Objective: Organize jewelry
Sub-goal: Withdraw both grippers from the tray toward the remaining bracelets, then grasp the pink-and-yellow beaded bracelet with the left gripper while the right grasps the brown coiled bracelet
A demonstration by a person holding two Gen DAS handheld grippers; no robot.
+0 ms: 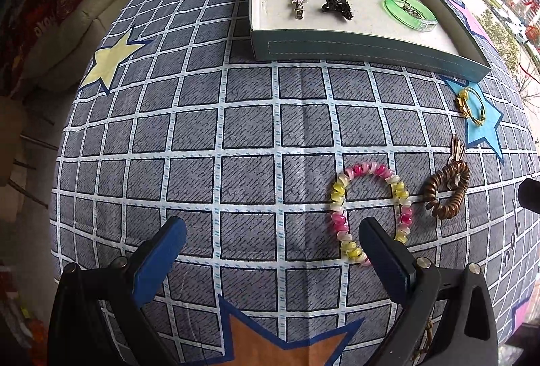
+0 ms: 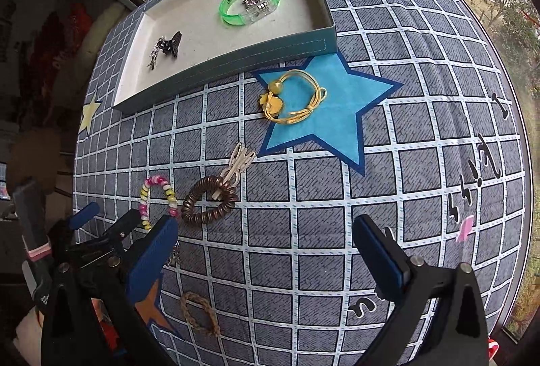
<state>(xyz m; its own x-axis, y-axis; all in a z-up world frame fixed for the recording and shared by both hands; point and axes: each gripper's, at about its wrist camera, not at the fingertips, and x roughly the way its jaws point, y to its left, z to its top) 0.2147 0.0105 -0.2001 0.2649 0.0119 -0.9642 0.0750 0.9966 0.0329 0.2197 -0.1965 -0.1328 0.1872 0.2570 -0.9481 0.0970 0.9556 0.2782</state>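
Your left claw (image 1: 270, 237) hangs over the checked tabletop (image 1: 236, 136) with its blue pads spread wide and nothing between them; the pink, yellow and white spiral hair tie (image 1: 371, 210) lies just beside its right pad, which hides part of the loop's near edge. Beyond that, further right, sits the brown coiled hair tie (image 1: 447, 192) with a pale clip (image 2: 240, 160) touching its far side. Your right claw (image 2: 266, 237) is also spread fully apart and empty, over bare cloth; the brown coil lies just ahead of its left pad, and a braided brown loop (image 2: 199, 313) rests close under that same finger. Ahead of the right claw, on the blue star, lies the yellow cord bracelet (image 2: 292, 99). Further ahead still stands the teal tray (image 1: 337, 47), holding a jewelled clip (image 1: 297, 3), a black claw clip (image 1: 337, 5) and a green bangle (image 1: 410, 11), each apart from the others.
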